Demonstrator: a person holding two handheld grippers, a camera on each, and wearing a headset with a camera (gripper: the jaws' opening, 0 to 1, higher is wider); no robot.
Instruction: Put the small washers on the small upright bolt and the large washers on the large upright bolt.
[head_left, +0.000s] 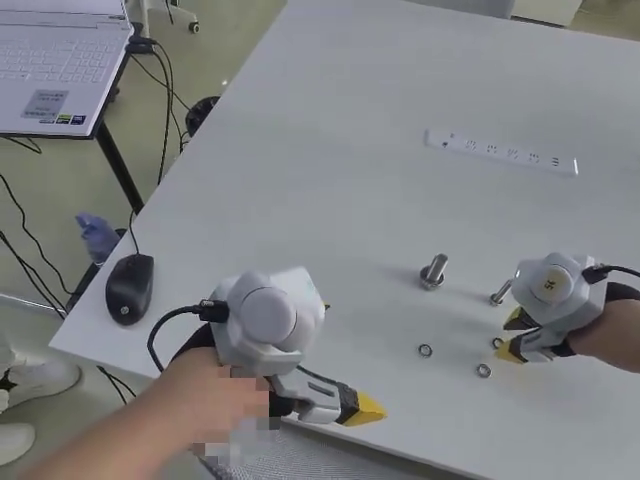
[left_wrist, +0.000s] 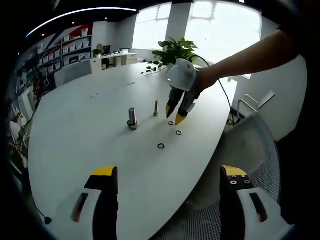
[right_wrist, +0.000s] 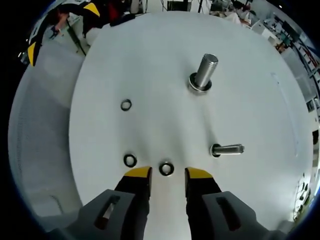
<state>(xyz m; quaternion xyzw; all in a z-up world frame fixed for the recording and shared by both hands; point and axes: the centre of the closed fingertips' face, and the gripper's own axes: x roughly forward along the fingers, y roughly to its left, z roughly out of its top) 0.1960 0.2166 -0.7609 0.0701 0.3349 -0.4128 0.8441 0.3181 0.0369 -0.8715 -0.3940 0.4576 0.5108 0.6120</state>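
Left gripper (left_wrist: 167, 175) — jaws spread wide, held roughly level. Right gripper (head_left: 510, 337) — tips angled downward, jaws slightly parted.

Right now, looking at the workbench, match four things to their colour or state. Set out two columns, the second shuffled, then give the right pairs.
Column one
1. large bolt
2. mouse
3. power strip
4. right gripper

Column two
a. white, with a row of sockets
b. open, tips either side of a washer
c. black
d. silver, standing upright

Pairs: 1-d, 2-c, 3-a, 4-b
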